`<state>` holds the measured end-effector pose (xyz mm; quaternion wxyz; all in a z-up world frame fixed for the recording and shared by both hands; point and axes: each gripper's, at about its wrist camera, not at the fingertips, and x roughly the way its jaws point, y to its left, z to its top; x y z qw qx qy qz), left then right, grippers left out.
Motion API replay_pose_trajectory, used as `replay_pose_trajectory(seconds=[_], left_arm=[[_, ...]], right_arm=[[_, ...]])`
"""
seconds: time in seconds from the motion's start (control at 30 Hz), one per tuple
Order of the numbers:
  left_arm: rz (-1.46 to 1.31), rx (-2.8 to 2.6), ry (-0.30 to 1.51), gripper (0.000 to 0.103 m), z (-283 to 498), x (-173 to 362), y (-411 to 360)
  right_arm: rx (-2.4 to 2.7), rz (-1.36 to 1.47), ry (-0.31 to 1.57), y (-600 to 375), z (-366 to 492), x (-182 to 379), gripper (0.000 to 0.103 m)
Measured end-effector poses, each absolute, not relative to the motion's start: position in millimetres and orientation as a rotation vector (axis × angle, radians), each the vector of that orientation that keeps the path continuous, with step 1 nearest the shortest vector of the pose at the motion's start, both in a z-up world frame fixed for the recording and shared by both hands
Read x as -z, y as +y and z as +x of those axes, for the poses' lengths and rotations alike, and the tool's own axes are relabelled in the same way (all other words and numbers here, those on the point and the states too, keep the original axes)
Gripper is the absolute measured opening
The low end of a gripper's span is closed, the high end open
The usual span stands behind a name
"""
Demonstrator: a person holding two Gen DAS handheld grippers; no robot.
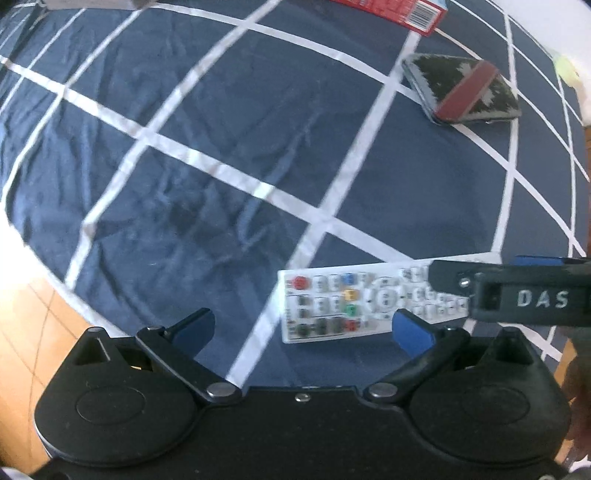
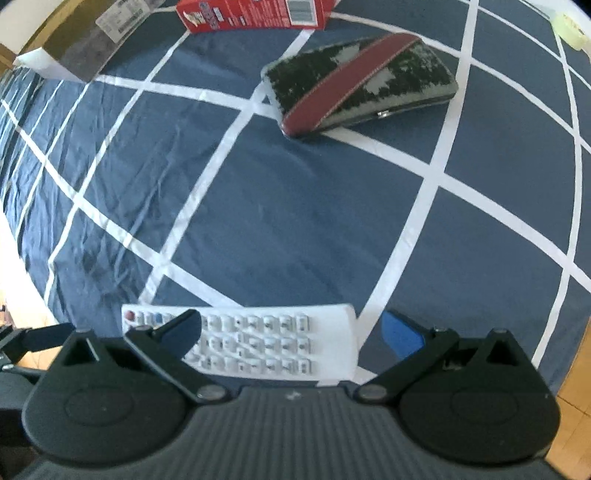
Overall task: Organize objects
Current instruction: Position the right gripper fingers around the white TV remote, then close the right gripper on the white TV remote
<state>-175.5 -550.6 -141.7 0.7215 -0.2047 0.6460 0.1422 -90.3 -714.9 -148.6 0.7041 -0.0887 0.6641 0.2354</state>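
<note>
— Where is the remote control right now?

— The white remote control (image 2: 258, 341) lies flat, buttons up, on the navy bedspread (image 2: 295, 229) with the white grid lines, close to the bedspread's near edge. I take the remote as my landmark for everything else.

— What are your two tools doing?

— My right gripper (image 2: 295, 334) is directly over the remote with its fingers spread wide. The left finger (image 2: 183, 328) sits in front of the remote's button rows, and the blue-padded right finger (image 2: 400, 334) is just past the remote's plain rounded end. I can't tell whether either finger touches it. My left gripper (image 1: 303, 326) is also spread open, holding nothing; it hovers just beside the remote's end with the red power button, its right pad (image 1: 412, 326) overlapping the remote's near edge in the left wrist view.

— Can each tool see the other?

— From the left wrist view, the right gripper (image 1: 524, 291) reaches in over the remote's far end, with "DAS" lettered on it.

— What else is on the bed?

— Beyond the remote, well apart from it, lies a closed dark patterned case (image 2: 360, 83) with a maroon band across it. Farther still from the remote sits a red box (image 2: 255, 13) with a barcode, and to that box's left a white-edged package (image 2: 74, 48). Wooden floor (image 1: 33, 321) shows beside the bedspread.
</note>
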Motion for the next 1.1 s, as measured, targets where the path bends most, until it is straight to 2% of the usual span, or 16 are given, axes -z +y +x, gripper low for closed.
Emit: replay_pose_trajectory(seconds=[0.8,1.1], left_arm=[[-0.537,-0.249,1.428,0.103,-160,162,-561],[-0.54,-0.252,1.426,0.099,-155,168,-566]], right_arm=[[-0.587,-0.21,1.546,-709,-88,165,0.101],[-0.597,-0.209,1.535,-707,-89,164,0.099]])
